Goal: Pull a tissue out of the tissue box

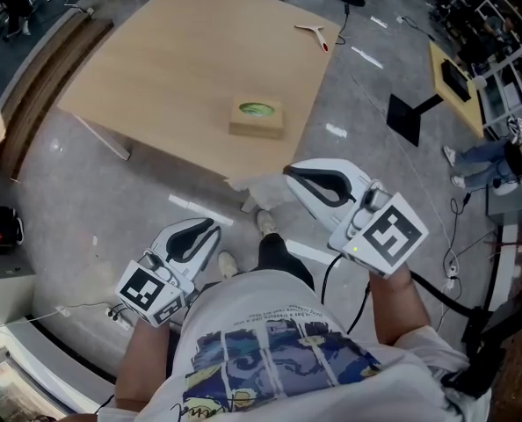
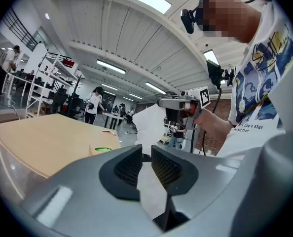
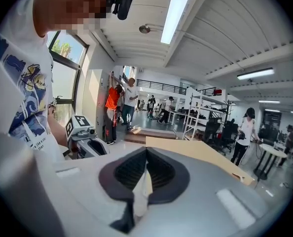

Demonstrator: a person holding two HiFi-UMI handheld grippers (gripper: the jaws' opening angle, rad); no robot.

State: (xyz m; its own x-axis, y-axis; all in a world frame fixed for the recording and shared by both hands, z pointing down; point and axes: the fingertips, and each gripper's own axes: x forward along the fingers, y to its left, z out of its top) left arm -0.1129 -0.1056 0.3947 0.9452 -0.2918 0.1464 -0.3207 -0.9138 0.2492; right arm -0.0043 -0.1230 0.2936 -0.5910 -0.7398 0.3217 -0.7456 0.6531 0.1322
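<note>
A flat brown tissue box with a green oval opening lies near the front edge of the pale wooden table. It also shows low in the left gripper view as the tissue box. My right gripper is off the table's near edge, over the floor, shut on a white tissue that hangs free of the box. The tissue sits pinched between its pads. My left gripper is lower and to the left, its jaws a narrow gap apart with nothing in them. From it I see the tissue dangling.
A small wooden tool with a red tip lies at the table's far edge. The person's shoes stand on the grey floor below the grippers. A black stand is right of the table. People and shelving fill the background.
</note>
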